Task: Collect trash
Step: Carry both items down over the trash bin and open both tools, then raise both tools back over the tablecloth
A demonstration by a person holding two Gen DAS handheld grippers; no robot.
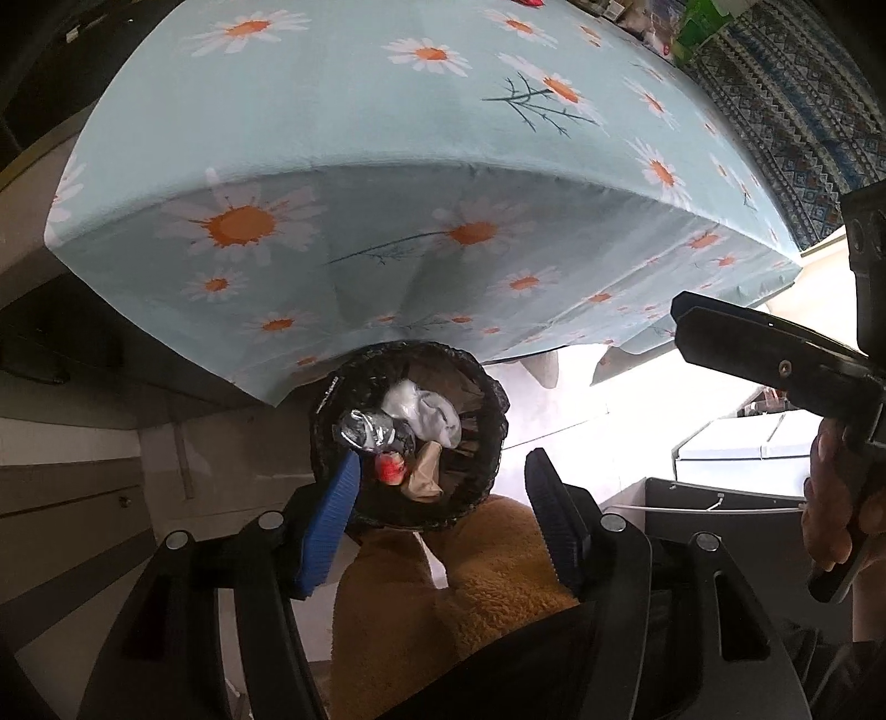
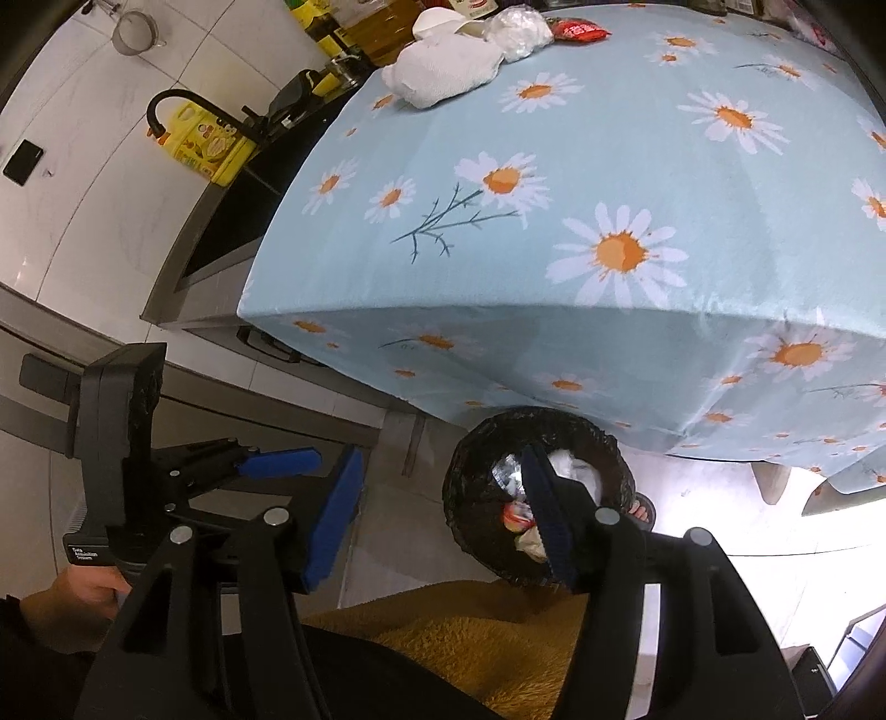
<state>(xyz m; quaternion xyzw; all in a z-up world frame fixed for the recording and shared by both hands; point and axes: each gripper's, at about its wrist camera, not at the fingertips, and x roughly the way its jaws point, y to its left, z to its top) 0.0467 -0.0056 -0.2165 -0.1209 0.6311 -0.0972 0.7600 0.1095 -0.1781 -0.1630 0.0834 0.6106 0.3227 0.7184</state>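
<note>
Hovering over the bin [image 1: 410, 437], the left gripper [image 1: 443, 509] is carrying nothing; its blue pads [image 1: 332, 515] are standing spread wide with only air between them. The right gripper [image 2: 443, 515] is likewise holding its jaws wide apart and empty, one pad crossing in front of the bin's mouth in its own view.

The bin, black-lined, is sitting on the floor just against the hanging edge of the daisy tablecloth [image 1: 387, 138]. It is already holding several pieces: a white crumpled wad [image 1: 426, 410], a silvery foil wrapper [image 1: 365, 429], a small red item [image 1: 390, 468] and a tan scrap of paper [image 1: 423, 471].

Remaining work is showing at the far end of the table in the right wrist view: a white bundled cloth or paper [image 2: 443, 69], a clear crumpled plastic bag [image 2: 520, 27] and a red packet [image 2: 578, 29] are lying close together. Whether all three count as trash cannot be told.

Judgement: the task is running roughly midway. Several drops appear done; both grippers are free for the next pick, which likely means reaching across the table.
</note>
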